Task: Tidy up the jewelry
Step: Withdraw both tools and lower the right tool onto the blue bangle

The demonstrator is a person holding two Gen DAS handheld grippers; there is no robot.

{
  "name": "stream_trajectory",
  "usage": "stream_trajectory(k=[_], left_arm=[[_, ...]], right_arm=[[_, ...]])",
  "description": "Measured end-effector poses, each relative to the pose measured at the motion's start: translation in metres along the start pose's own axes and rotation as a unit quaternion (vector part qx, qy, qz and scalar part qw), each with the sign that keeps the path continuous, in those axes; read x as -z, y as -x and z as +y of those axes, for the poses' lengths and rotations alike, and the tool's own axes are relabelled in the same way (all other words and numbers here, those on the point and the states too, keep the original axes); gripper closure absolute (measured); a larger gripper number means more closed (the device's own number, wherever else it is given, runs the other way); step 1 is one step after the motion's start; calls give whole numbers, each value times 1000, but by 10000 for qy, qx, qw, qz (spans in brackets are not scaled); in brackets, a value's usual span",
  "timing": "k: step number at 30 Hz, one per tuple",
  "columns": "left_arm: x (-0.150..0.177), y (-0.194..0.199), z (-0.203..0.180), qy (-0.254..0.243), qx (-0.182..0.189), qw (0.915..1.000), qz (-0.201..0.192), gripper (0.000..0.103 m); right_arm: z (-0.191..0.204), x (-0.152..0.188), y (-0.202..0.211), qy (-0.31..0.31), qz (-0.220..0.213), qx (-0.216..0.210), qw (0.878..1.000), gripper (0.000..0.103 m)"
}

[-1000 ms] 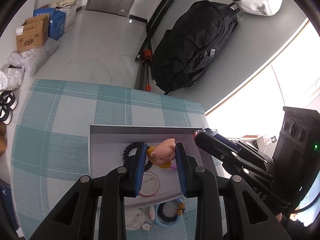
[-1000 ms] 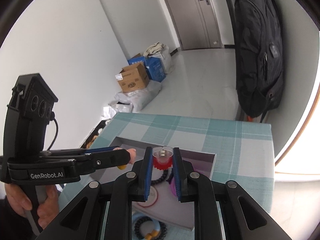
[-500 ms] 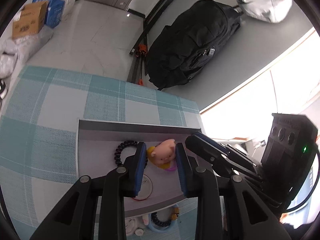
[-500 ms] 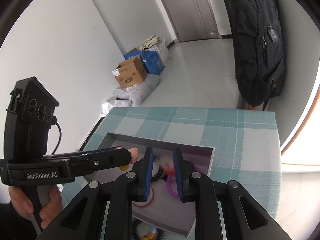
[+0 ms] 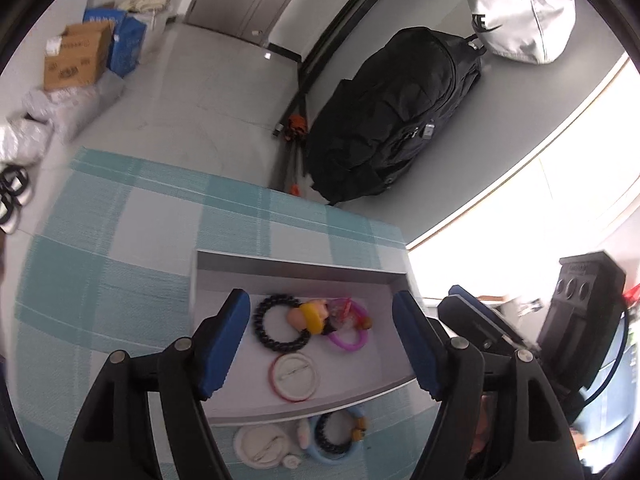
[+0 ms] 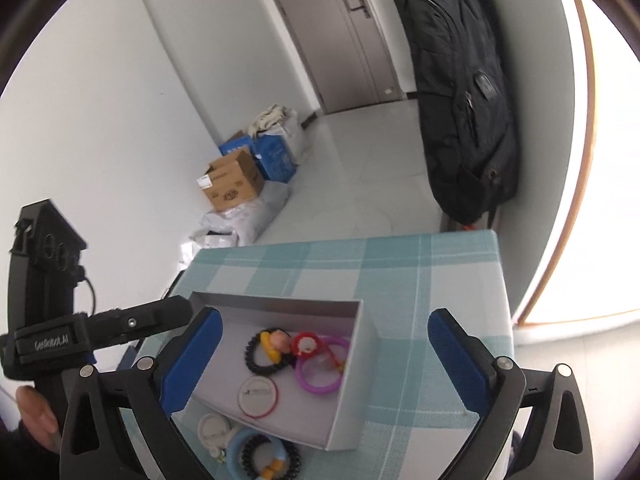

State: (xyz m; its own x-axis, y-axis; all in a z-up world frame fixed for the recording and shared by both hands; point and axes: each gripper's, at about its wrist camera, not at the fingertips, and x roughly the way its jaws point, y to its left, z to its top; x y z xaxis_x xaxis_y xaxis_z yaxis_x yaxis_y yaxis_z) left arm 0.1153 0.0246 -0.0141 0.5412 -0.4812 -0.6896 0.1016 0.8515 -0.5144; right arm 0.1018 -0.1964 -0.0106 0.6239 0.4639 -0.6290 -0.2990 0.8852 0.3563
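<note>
A grey open box (image 5: pixel 296 269) (image 6: pixel 280 303) sits on the teal checked tablecloth. Inside lie a black coil hair tie (image 5: pixel 280 326) (image 6: pixel 260 354), a pink pig charm on a yellow ring (image 5: pixel 306 316) (image 6: pixel 276 342), a red charm (image 6: pixel 306 345) on a purple ring (image 5: pixel 348 338) (image 6: pixel 322 368), and a round red-rimmed badge (image 5: pixel 294 376) (image 6: pixel 258 396). My left gripper (image 5: pixel 324 344) is open and empty above the box. My right gripper (image 6: pixel 320 364) is open and empty above it too.
In front of the box lie a white badge (image 5: pixel 262 446) (image 6: pixel 214 428), a blue ring with a black hair tie (image 5: pixel 334 436) (image 6: pixel 264 458). A black backpack (image 5: pixel 392 120) (image 6: pixel 460 92) leans on the wall beyond the table's far edge. Cardboard boxes (image 6: pixel 232 184) stand on the floor.
Both grippers have opened and pulled back upward. The pig charm left my left gripper and the red charm left my right; both now lie in the box.
</note>
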Motion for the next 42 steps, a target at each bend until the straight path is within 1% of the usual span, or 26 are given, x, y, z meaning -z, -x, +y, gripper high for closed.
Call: stream_trajectory(k=[2, 6, 10, 12, 13, 16, 18, 21, 22, 26, 27, 31, 35, 37, 42], left_arm=[[2, 5, -1, -56, -87, 9999, -77, 33], [8, 16, -2, -157, -328, 9990, -273, 33], [17, 29, -7, -291, -589, 9972, -361, 33], [22, 36, -8, -273, -706, 9963, -405, 33], [24, 38, -9, -269, -690, 9964, -418, 32], [31, 47, -13, -297, -757, 9955, -483, 24], [36, 52, -15, -318, -780, 9950, -535, 23], [45, 54, -12, -273, -854, 9946, -531, 20], [47, 53, -11, -245, -878, 9946, -504, 17], [62, 46, -2, -186, -901, 9954, -266, 16], [65, 44, 0, -188, -961, 9950, -199, 16], [70, 46, 9, -81, -1072, 9941, -140, 16], [74, 43, 16, -28, -1318, 9912, -80, 16], [76, 43, 18, 0, -1306, 9914, -79, 16], [83, 42, 17, -186, -1552, 9877, -63, 16]], right_arm=[[1, 1, 3, 6, -23, -82, 10000, 0], [8, 4, 13, 222, -210, -71, 9995, 0], [13, 10, 22, 285, -310, -55, 9991, 0], [15, 13, 25, 346, -351, 14, 9988, 0], [17, 15, 27, 387, -370, 54, 9985, 0], [20, 20, 33, 497, -377, 117, 9980, 0], [22, 26, 36, 543, -339, 149, 9978, 0], [23, 37, 40, 520, -215, 162, 9983, 0], [24, 42, 41, 498, -167, 141, 9985, 0], [31, 54, 43, 583, -36, 113, 9982, 0], [34, 56, 42, 666, 9, 145, 9977, 0], [50, 66, 36, 1265, 255, 199, 9914, 0], [60, 80, 28, 1685, 536, 131, 9842, 1], [63, 86, 23, 1808, 656, 157, 9812, 1], [70, 99, 6, 2117, 964, 255, 9722, 4]])
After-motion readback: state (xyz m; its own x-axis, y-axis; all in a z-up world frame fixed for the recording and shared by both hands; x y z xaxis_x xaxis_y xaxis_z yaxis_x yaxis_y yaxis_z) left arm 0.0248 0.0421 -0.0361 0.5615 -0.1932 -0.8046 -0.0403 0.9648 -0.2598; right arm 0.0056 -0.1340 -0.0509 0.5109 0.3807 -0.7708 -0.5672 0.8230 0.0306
